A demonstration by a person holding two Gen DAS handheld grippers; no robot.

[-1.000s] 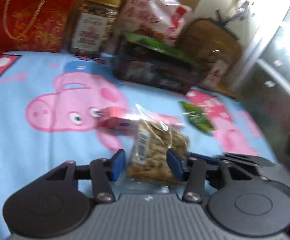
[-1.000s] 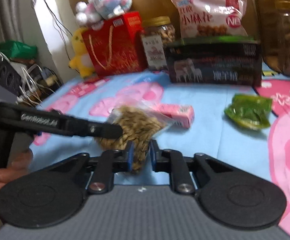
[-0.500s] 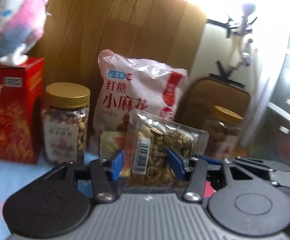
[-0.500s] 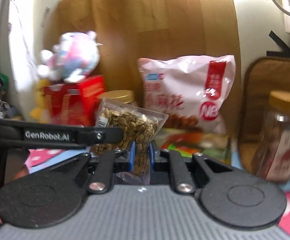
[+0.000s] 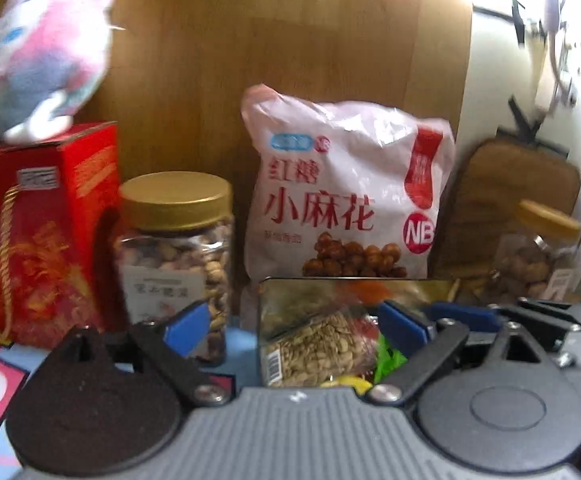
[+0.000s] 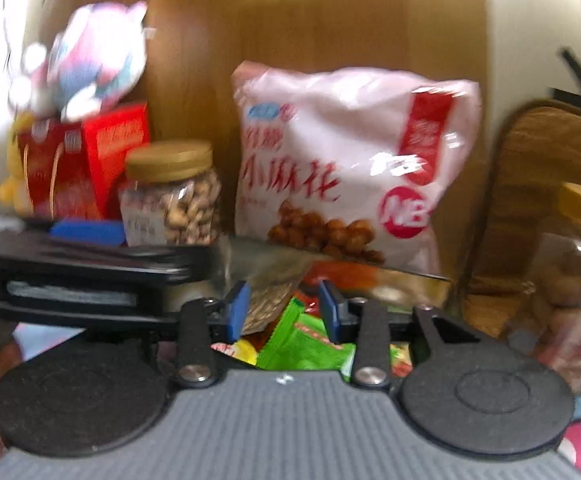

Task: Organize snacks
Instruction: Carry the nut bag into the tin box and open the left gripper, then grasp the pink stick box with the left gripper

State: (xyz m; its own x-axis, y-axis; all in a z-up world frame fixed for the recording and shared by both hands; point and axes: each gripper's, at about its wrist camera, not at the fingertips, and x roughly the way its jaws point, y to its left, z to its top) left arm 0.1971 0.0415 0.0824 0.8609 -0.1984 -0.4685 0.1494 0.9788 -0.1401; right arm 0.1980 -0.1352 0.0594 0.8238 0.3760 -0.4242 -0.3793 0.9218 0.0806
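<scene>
Behind jaws — seed packet (image 5: 316, 350), half-hidden

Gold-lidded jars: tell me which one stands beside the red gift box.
The nut jar left of the pink snack bag; the other jar stands far right.

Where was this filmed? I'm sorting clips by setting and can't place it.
Probably a home, perhaps a bedroom, not a shop or lab: a plush toy sits on a red gift box, beside a nut jar and a snack bag lined along a wooden panel.
</scene>
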